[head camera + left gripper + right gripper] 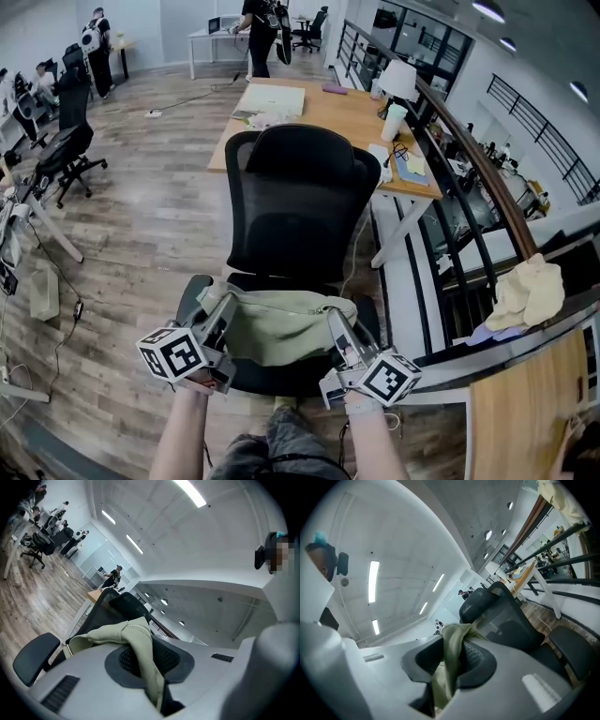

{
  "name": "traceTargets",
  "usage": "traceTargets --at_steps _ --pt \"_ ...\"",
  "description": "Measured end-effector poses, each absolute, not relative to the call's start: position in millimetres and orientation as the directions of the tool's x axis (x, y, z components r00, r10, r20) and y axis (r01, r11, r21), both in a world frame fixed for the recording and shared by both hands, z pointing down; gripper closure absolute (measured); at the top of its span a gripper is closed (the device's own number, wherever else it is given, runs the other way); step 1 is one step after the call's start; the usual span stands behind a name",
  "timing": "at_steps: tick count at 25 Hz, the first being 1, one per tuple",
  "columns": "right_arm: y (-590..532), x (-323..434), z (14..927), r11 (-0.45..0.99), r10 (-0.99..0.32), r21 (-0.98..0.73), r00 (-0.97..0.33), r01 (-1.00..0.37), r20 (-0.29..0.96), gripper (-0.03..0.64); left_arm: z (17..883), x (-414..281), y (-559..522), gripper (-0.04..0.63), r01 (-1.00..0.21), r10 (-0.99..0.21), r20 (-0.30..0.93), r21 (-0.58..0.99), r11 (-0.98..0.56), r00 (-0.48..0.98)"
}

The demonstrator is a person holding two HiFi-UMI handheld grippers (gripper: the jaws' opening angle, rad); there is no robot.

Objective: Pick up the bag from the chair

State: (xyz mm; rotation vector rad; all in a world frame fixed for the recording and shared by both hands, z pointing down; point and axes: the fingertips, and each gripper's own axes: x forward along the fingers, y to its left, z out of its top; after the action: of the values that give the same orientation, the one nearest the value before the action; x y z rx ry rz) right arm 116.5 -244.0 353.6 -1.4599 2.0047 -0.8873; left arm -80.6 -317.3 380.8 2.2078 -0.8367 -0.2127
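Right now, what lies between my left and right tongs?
The olive bag, its ends pinched by the left tongs and right tongs; the head view shows it.

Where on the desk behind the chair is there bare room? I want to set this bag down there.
The desk is bare in its middle, between the white sheet on its left and the cup on its right. That is likely the best spot for the bag. The right edge is crowded: lamp, cup, papers.

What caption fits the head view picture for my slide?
The left gripper and right gripper each clamp the green bag at the black office chair.
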Motion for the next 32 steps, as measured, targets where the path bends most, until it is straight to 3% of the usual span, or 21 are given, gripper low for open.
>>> traceTargets --at_steps 32 --pt "-232.4 113.5 181.4 0.379 -0.924 -0.655 -0.31 -0.654 -0.226 0.54 202.7 -81.2 -307.8 0.569 -0.463 -0.618 -0.11 0.564 -0.684 0.779"
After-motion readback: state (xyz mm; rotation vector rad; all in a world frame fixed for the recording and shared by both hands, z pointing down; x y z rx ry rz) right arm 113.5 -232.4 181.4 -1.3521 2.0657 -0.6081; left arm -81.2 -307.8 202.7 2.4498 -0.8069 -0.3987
